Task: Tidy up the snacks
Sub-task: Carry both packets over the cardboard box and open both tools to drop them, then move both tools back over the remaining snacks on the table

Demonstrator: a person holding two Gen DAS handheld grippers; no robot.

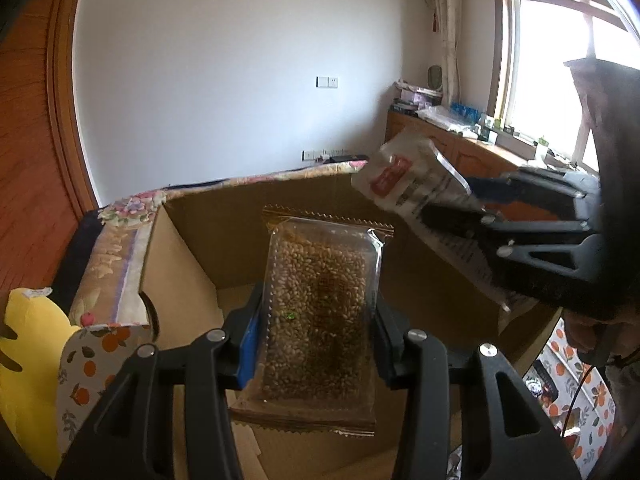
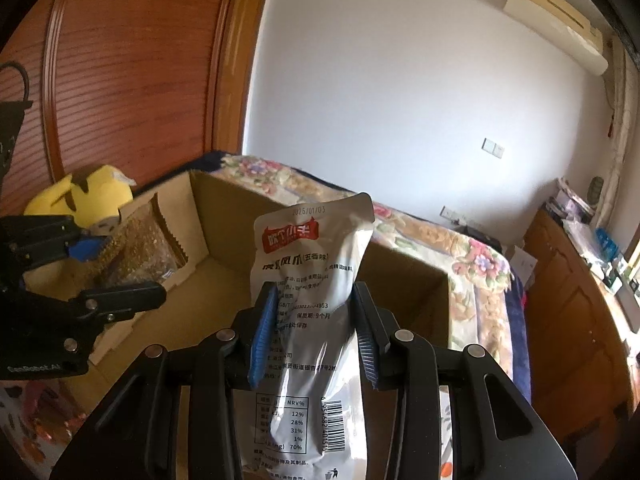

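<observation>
a: left wrist view. left gripper (image 1: 316, 344) is clamped on the grain bar packet (image 1: 320, 308), clear wrapper, pads pressing both long sides. packet is upright between the fingers, held over the open cardboard box (image 1: 192, 248).

b: anything in the box?

a: the floor i can see is bare cardboard, no snacks visible there. most of it is hidden behind the packet though. right gripper (image 1: 476, 204) shows at the right edge, carrying the silver snack pouch (image 1: 404, 178) above the box's far right corner.

b: right wrist view?

a: right gripper (image 2: 316, 332) is closed on the silver snack pouch (image 2: 308, 280), blue pads biting its waist so the foil pinches in. pouch stands upright, top end toward the cardboard box (image 2: 224, 220), which lies just ahead and below. left gripper (image 2: 96, 268) is at the left with the grain bar packet (image 2: 136, 248) over the box's left side. yellow plush toy (image 2: 88, 196) sits behind the box, floral bedspread (image 2: 460, 248) under and beyond it.

b: so progress?

a: my read: early. two snacks gripped and brought to the box, neither released. the part of the box i can see looks unfilled. left to do: lower both in, let go, then fetch whatever else is out of frame. can't tell how many snacks remain.

b: risk?

a: pouch is floppy, could fold on the box wall.
</observation>
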